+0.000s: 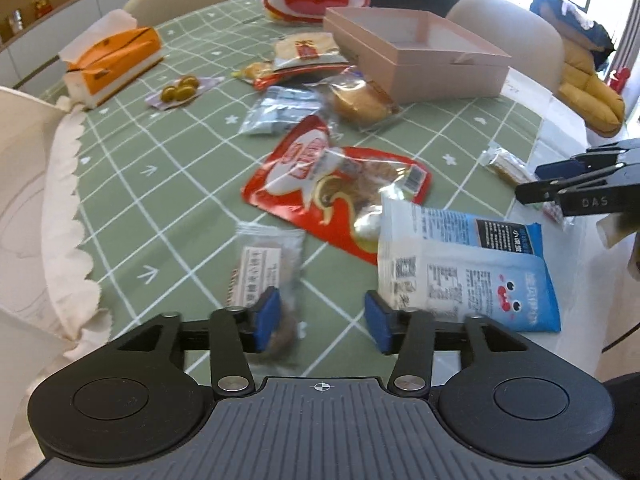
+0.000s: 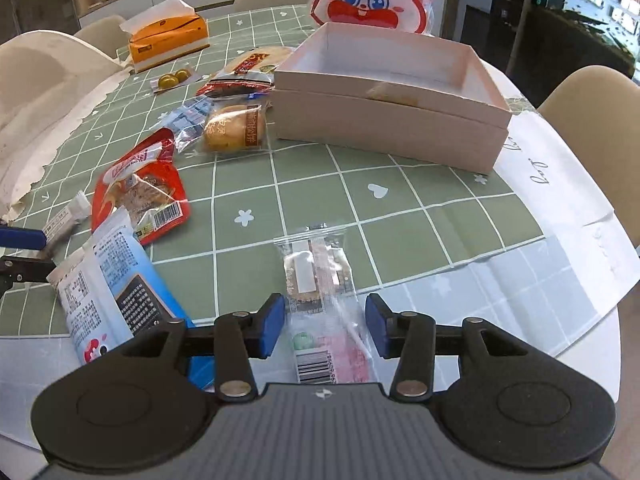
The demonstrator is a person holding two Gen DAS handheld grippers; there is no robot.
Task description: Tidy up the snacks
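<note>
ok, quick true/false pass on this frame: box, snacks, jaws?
1. The pink box already holds several snack packets. False: what shows of its inside is bare.
2. The red pouch lies on the green tablecloth. True.
3. The right gripper is clamped on the clear cracker packet. False: jaws open, the packet lying between them.
4. The orange tissue box is on the table. True.
5. The left gripper has open jaws. True.
</note>
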